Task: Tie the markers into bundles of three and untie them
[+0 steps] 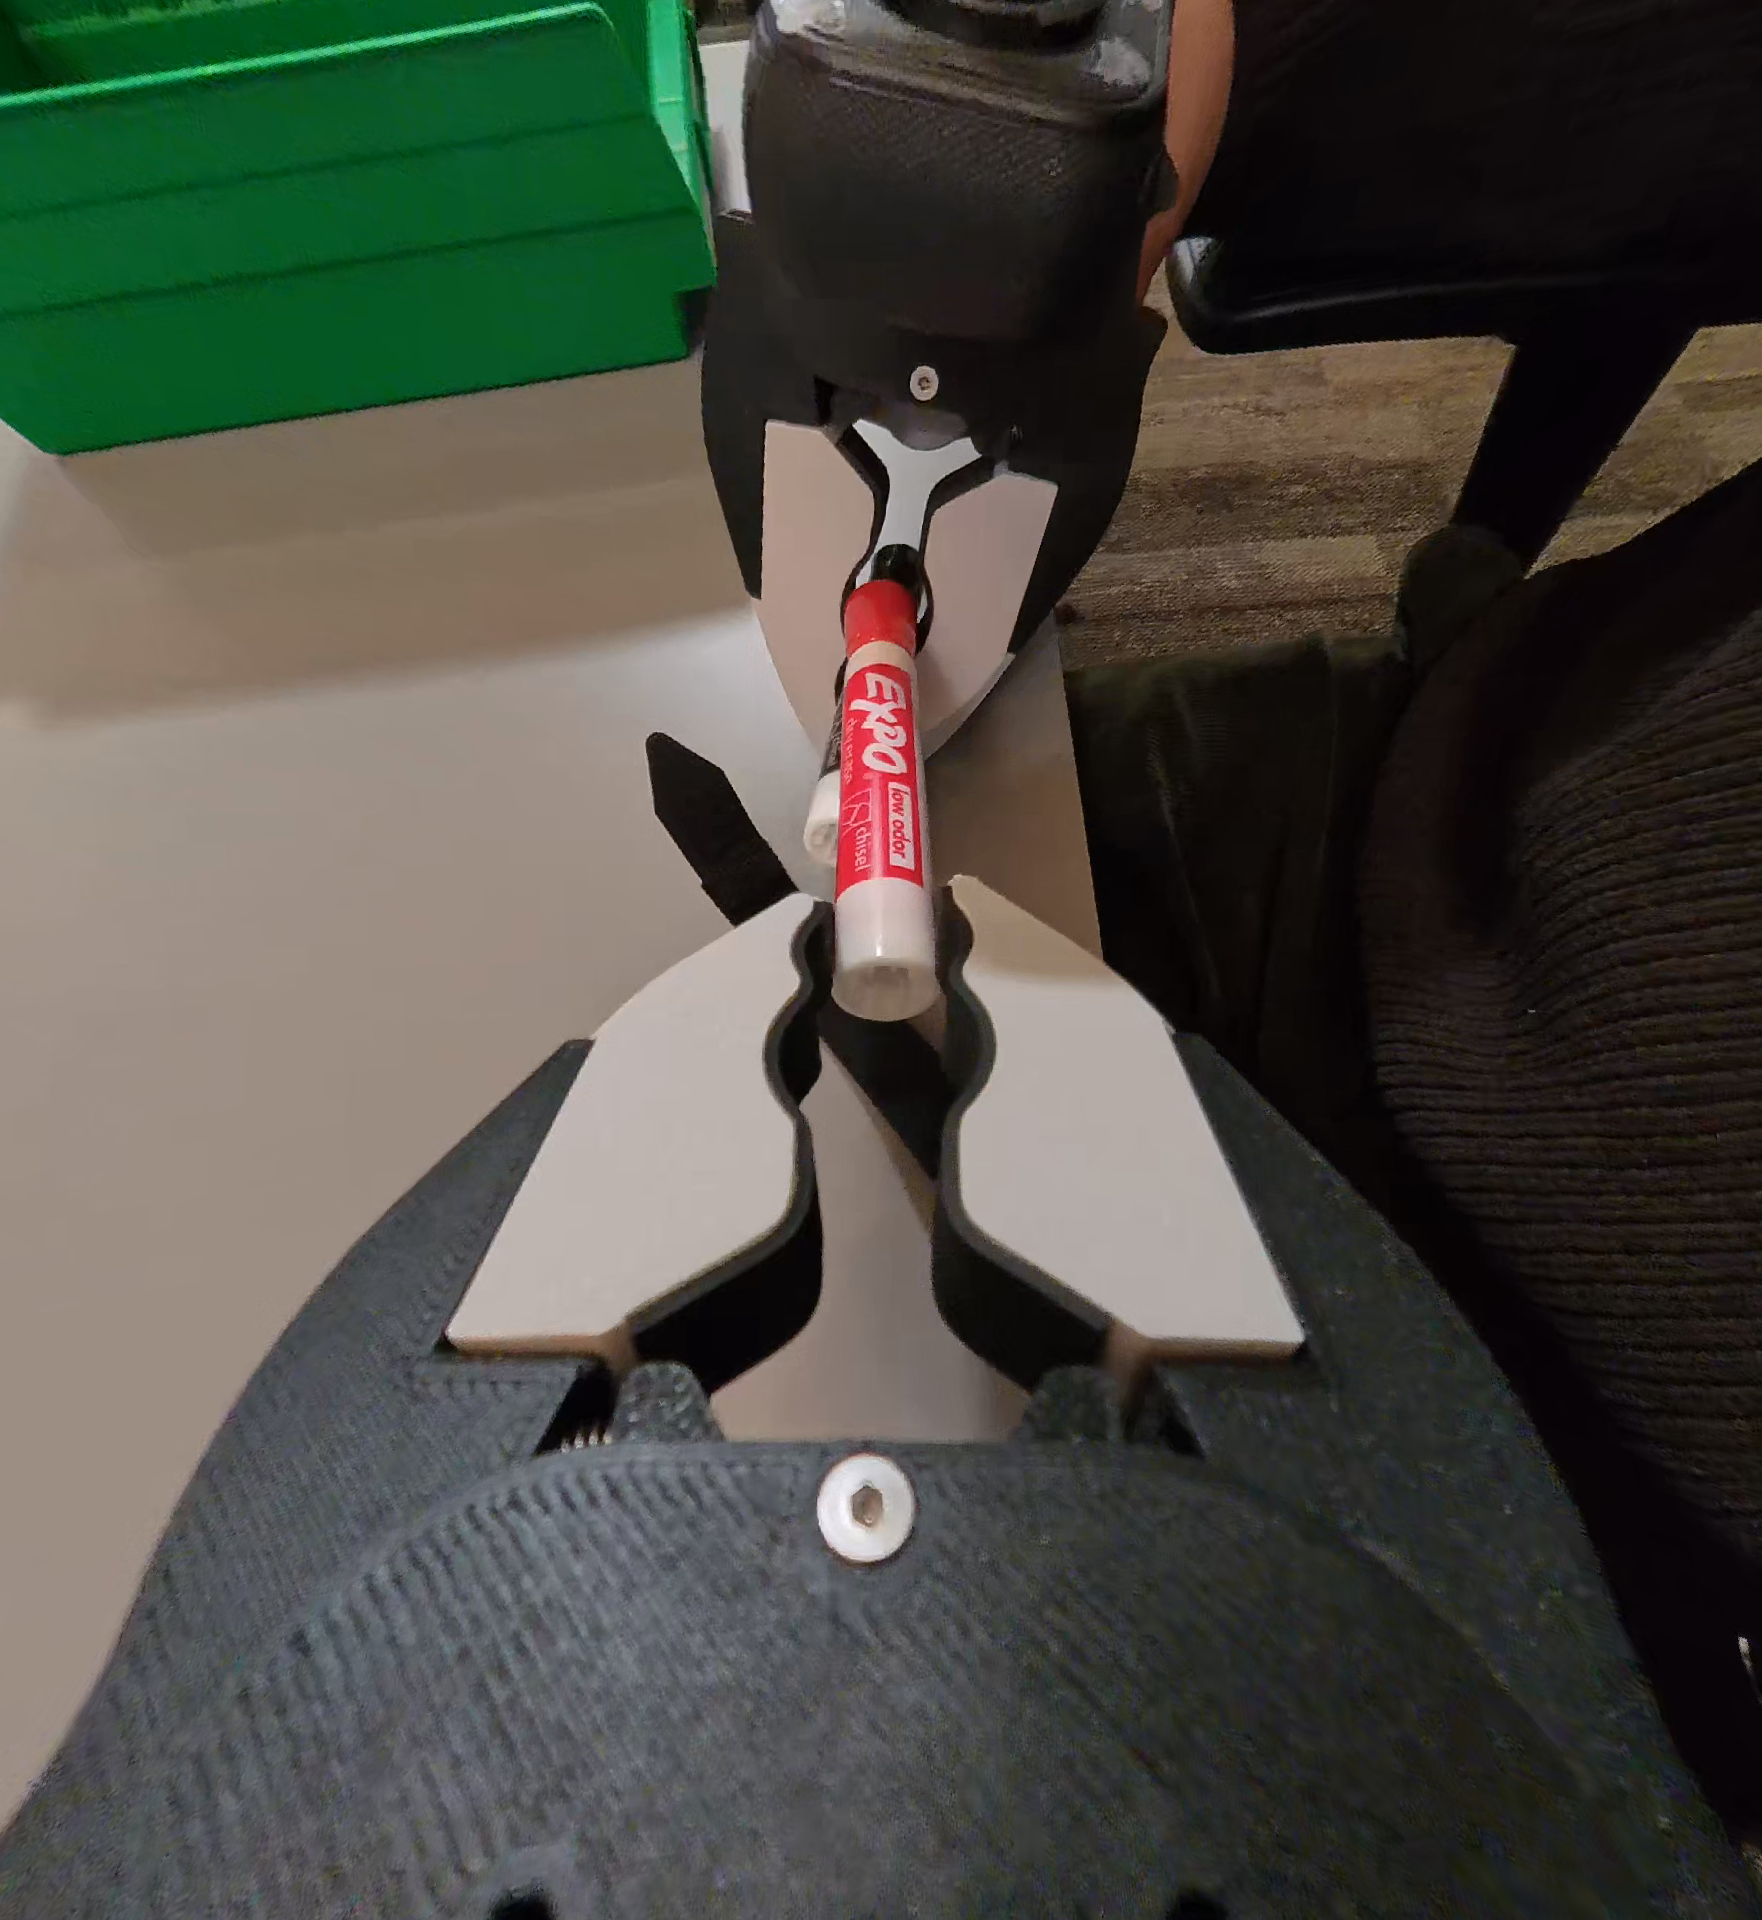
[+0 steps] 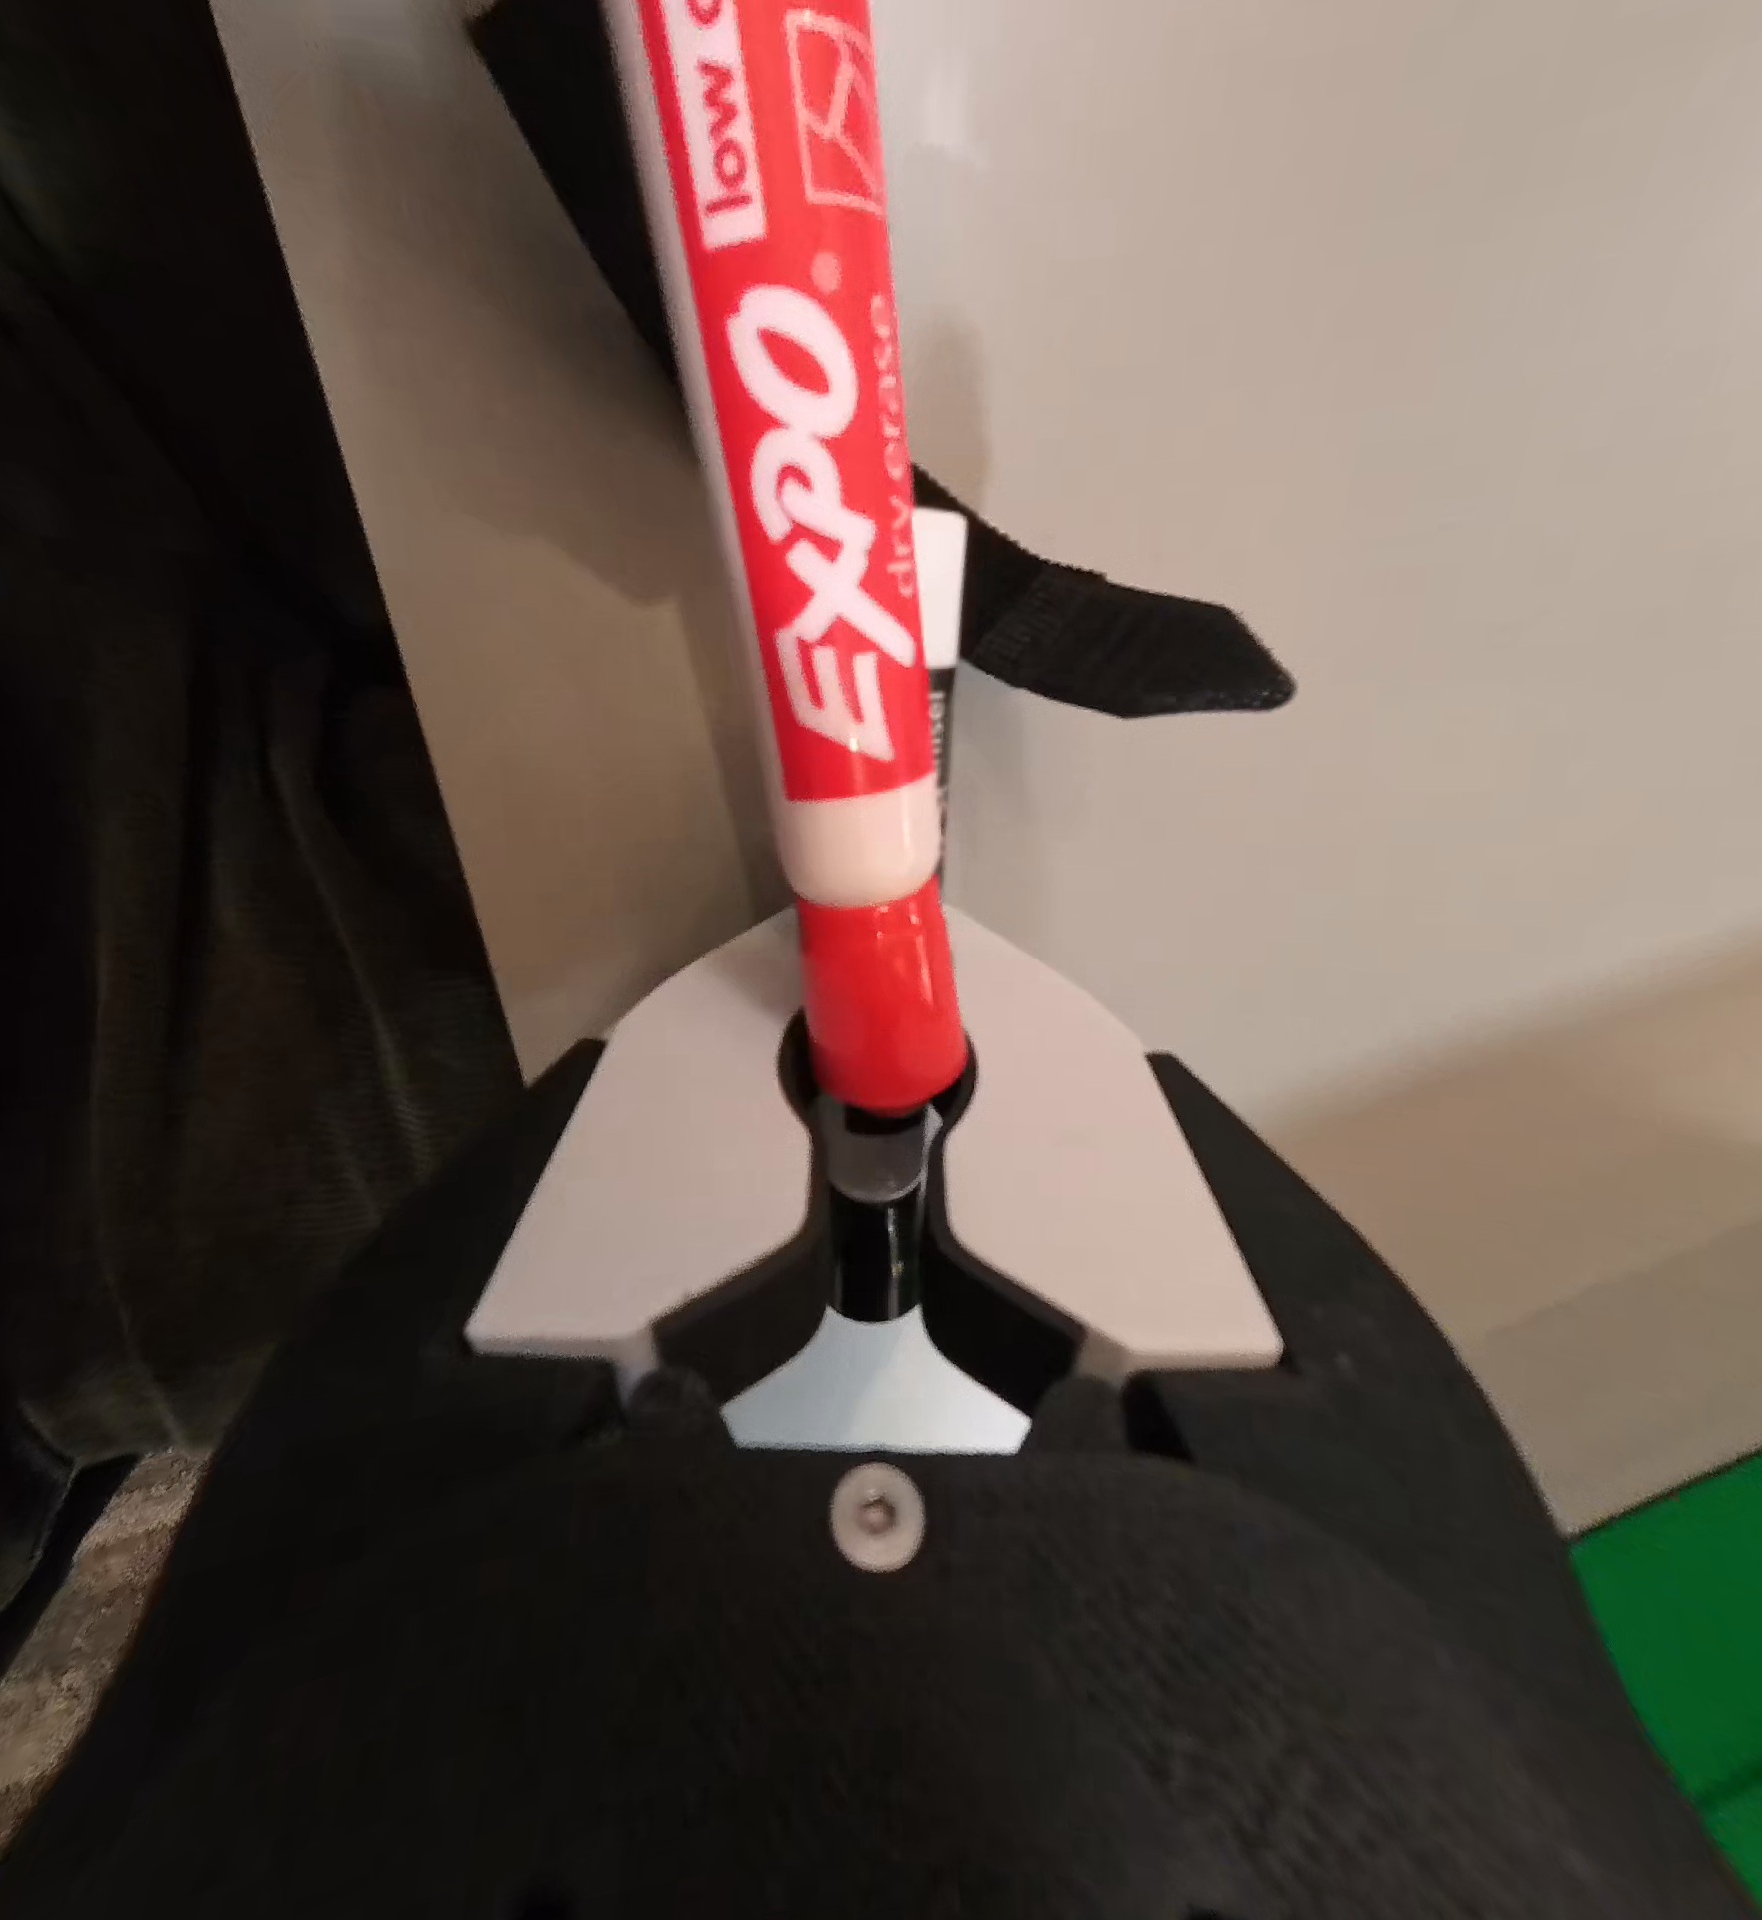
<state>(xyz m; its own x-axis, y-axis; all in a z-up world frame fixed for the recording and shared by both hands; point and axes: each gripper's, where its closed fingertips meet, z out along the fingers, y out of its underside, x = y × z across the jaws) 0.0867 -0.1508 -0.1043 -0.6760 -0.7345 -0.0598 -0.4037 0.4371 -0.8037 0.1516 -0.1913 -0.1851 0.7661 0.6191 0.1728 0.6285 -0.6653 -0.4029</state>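
A red-capped marker (image 1: 882, 790) is held level above the white table (image 1: 285, 831) between my two grippers. My right gripper (image 1: 892, 623) faces me and is shut on its red cap; in the right wrist view the gripper (image 2: 877, 935) grips the marker (image 2: 815, 520) with a black-capped second marker (image 2: 944, 592) under it. My left gripper (image 1: 882, 920) has its jaws close around the red marker's white end. The second marker's white end (image 1: 823, 831) shows just below. A black strap (image 1: 716, 831) lies on the table under the markers and also shows in the right wrist view (image 2: 1116, 644).
A green bin (image 1: 285, 208) stands at the back left of the table, and its corner shows in the right wrist view (image 2: 1708, 1662). The table edge runs close on the right, with a person in dark clothing (image 1: 1583, 935) and carpet floor (image 1: 1324, 447) beyond it. There is about 12 cm between the tips of the two grippers. My right gripper's tips are some 5 cm from the black strap (image 1: 716, 831). It is also in sight in the right wrist view (image 2: 1100, 638).
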